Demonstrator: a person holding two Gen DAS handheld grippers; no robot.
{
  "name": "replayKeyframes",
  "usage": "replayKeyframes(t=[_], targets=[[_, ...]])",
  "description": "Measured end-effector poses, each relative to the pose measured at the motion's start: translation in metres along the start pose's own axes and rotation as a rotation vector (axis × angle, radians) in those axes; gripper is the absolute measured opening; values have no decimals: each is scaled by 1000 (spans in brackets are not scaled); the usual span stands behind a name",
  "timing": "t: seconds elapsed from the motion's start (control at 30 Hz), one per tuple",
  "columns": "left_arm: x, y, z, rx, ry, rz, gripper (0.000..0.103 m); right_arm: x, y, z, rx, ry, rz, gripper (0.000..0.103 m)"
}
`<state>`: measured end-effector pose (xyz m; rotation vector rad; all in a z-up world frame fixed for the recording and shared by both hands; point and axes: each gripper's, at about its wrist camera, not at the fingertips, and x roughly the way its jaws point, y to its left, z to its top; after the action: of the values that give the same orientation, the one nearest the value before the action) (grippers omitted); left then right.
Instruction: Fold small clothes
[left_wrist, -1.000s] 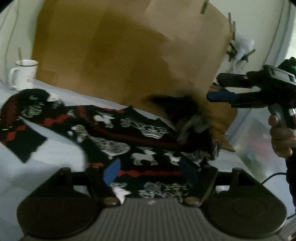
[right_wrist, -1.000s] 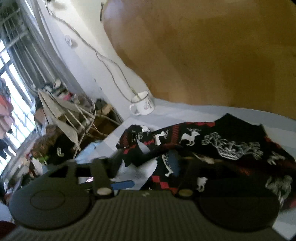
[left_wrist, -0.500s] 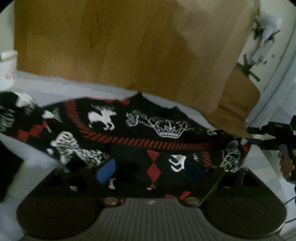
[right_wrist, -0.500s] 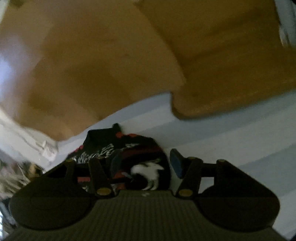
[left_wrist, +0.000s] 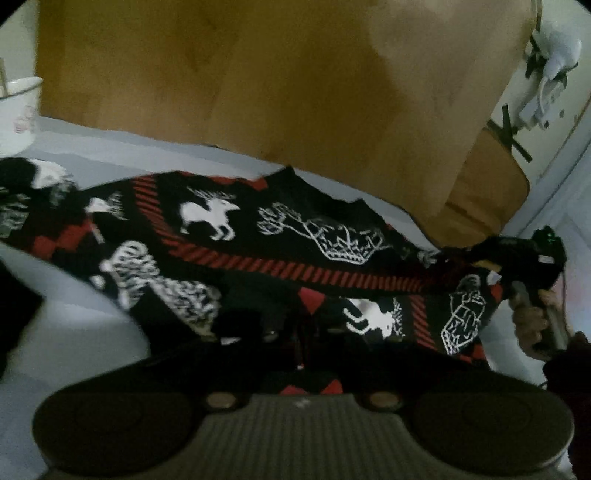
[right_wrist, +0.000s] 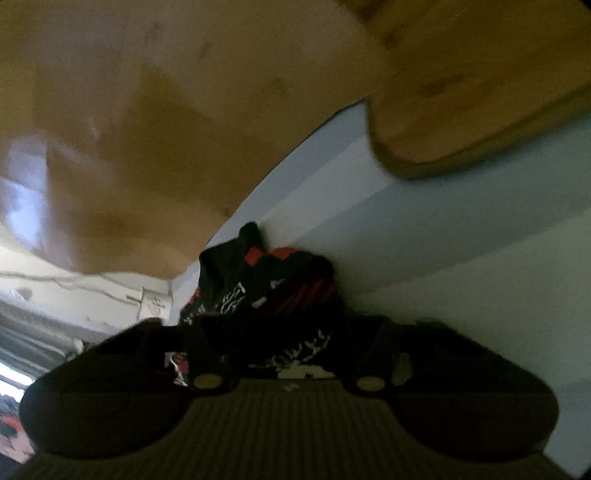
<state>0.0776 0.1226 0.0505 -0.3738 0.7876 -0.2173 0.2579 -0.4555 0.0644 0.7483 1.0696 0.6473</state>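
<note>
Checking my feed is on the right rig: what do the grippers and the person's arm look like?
Left gripper: dark body, ribbed grey centre plate, two round black pods, brass-coloured screws. Right gripper: black, pistol-style handle, held in a hand; a dark sleeve below it.

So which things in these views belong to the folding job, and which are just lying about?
Belongs to the job:
- patterned black-red-white garment
- left hand-held gripper, shut on the garment's near edge
- right hand-held gripper, jaws closing with cloth between them

Lying about:
- white mug
- wooden board
</note>
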Motion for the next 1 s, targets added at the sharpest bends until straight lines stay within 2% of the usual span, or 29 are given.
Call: replayKeyframes(t=[0.1, 0.13, 0.17, 0.23, 0.27, 0.33, 0.37, 0.4, 0.43, 0.5, 0.53, 0.57, 0.6, 0.63, 0.73, 0.8, 0.87, 1.0], targets=[[-9, 1, 2, -6, -5, 9, 2, -7, 35, 4, -160, -97, -74, 9], [-9, 0, 3, -5, -4, 9, 2, -9, 44, 12, -235, -139, -127, 9], [-8, -1, 3, -2, -2, 8, 2, -13, 65, 11, -365, -198, -217, 8], [2, -5, 6, -2, 8, 9, 2, -2, 109, -7, -748, -299, -504, 8], [9, -5, 7, -7, 19, 11, 2, 19, 121, -20, -938, -319, -691, 8], [23, -8, 8, -12, 42, 9, 3, 51, 120, -34, -1142, -323, -937, 8], [28, -9, 7, -10, 52, 11, 3, 59, 115, -35, -1183, -306, -996, 10], [34, -9, 6, -10, 63, 19, 6, 53, 111, -32, -1147, -302, -987, 23], [37, -8, 6, -10, 70, 26, 6, 37, 108, -26, -1053, -321, -921, 37], [37, -6, 4, -7, 70, 30, 7, -9, 100, -17, -838, -364, -732, 46], [34, -4, 3, -7, 66, 32, 9, -25, 95, -16, -749, -368, -655, 46], [32, -1, 4, -10, 61, 35, 22, -46, 86, -15, -642, -363, -559, 46], [30, 1, 5, -16, 52, 37, 41, -55, 80, -18, -552, -354, -485, 46], [25, 3, 5, -21, 33, 42, 49, -68, 70, -23, -465, -342, -420, 48], [18, 6, 8, -19, -1, 42, 57, -89, 39, -42, -262, -297, -263, 53], [21, 9, 10, -40, 6, 38, 67, -93, 21, -58, -142, -263, -181, 56], [28, 12, 10, -61, 23, 36, 67, -90, 8, -74, -51, -244, -121, 56], [33, 20, 12, -119, 23, 16, 75, -79, -7, -95, 79, -219, 2, 57]])
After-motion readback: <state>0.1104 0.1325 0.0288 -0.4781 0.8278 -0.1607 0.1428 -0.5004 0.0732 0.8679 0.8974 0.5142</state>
